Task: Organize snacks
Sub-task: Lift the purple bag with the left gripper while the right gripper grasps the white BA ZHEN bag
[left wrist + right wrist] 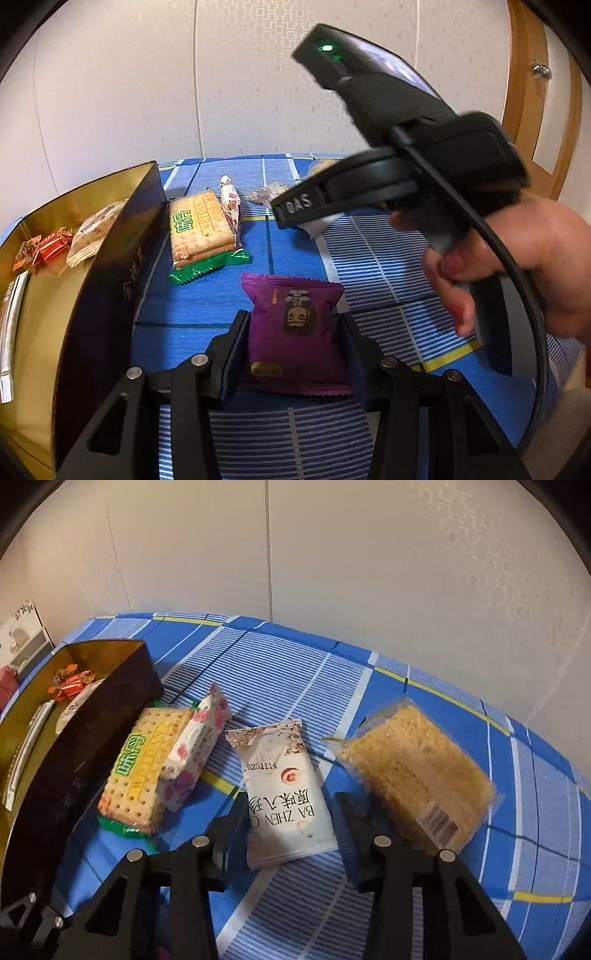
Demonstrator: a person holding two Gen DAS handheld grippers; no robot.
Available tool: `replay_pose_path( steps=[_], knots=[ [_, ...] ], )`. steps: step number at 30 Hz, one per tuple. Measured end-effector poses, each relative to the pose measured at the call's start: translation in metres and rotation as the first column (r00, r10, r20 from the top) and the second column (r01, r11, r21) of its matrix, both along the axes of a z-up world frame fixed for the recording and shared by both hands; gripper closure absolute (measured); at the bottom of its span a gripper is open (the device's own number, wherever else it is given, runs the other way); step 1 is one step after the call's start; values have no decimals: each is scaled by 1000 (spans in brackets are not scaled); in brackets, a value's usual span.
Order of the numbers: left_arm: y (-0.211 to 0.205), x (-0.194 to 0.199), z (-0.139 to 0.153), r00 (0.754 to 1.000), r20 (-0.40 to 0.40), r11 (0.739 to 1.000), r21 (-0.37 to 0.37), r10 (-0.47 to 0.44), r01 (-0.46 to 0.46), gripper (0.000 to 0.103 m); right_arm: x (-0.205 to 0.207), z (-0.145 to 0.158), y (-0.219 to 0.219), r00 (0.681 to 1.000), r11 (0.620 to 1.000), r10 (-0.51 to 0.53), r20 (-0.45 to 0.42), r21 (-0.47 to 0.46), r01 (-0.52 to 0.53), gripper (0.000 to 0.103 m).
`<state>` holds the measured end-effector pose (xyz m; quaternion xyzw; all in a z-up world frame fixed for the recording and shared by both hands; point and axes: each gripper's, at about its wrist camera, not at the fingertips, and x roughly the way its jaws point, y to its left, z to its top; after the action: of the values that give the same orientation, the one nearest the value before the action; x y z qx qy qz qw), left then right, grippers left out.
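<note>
Blue checked tablecloth (295, 657). Purple packet (295, 325) clamped in left gripper (293, 350). White packet (284, 794) between right gripper (291, 827) jaws, contact unclear. Gold-lined box (110, 229) at nine o'clock; next, probably carry packets there.

A blue checked cloth (295, 657) with white and yellow lines covers the table. Behind it stands a pale wall (147, 92) with a faint square pattern. A wooden door (532, 96) is at the far right. A white box (22, 631) sits at the far left.
</note>
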<state>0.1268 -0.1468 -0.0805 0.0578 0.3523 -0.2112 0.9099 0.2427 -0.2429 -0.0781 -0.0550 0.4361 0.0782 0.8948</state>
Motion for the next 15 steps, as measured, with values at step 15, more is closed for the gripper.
replay_pose_path(
  steps=[15],
  knots=[
    [-2, 1, -3, 1000, 8, 1000, 18, 2, -2, 54, -92, 0, -43, 982, 968, -184, 31, 180, 176, 60]
  ],
)
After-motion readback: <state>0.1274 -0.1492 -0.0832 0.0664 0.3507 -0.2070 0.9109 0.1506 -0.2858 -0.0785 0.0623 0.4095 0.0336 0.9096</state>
